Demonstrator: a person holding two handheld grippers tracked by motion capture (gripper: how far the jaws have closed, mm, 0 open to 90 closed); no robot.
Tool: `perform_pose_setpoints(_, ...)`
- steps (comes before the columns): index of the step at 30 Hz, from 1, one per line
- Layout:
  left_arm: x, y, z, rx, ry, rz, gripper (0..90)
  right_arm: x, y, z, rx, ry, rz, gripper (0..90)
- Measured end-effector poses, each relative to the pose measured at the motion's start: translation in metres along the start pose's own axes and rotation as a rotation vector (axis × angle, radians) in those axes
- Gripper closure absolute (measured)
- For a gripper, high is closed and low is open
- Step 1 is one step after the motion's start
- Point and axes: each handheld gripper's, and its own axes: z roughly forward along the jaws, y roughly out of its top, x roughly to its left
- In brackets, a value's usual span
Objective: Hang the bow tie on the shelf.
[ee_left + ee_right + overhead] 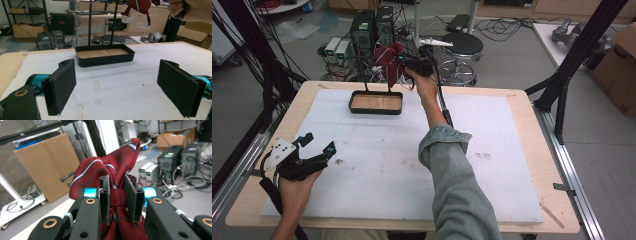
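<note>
My right hand-held gripper (117, 197) is clamped on the red tie (105, 175), raised over the stand tray (376, 102); left hand-held gripper (117, 87) jaws apart, idle. Next I'd drape it on the rack.

lab | computer towers (372, 27), floor cables (507, 22) (tangled), cardboard boxes (617, 70)

High view overhead, forward-down; left gripper view low, sharing the tray (376, 102); right close-up.
</note>
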Motion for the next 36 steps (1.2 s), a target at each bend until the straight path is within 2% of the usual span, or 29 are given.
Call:
perform_pose_setpoints(6,-0.002,-0.001,0.002,0.004,-0.007,0.006,15.9,-0.016,-0.007,-0.006,0.025,-0.047,0.024,75.1)
perform_pose_setpoints(10,-0.004,-0.001,0.002,0.003,-0.011,0.006,15.9,-0.022,-0.013,-0.005,0.093,-0.063,0.0,74.4)
perform_pose_setpoints(14,-0.004,-0.001,0.003,0.006,-0.012,0.008,15.9,-0.021,-0.016,-0.002,0.127,-0.083,-0.026,72.9)
perform_pose_setpoints(17,-0.003,-0.001,0.002,0.005,-0.011,0.006,15.9,-0.02,-0.018,0.0,0.143,-0.09,-0.048,67.1)
perform_pose_setpoints(21,-0.003,0.0,0.001,0.0,-0.009,0.006,16.0,-0.02,-0.017,-0.002,0.156,-0.098,-0.047,61.4)
perform_pose_setpoints(26,-0.004,-0.001,0.002,0.001,-0.012,0.007,15.9,-0.02,-0.013,-0.009,0.15,-0.109,-0.057,58.0)
perform_pose_setpoints(33,-0.005,0.0,0.003,0.001,-0.015,0.014,15.9,-0.024,-0.009,-0.039,0.104,-0.181,-0.103,42.5)
perform_pose_setpoints(36,-0.006,0.0,0.004,0.001,-0.017,0.013,15.9,-0.026,-0.009,-0.049,0.093,-0.208,-0.102,39.8)
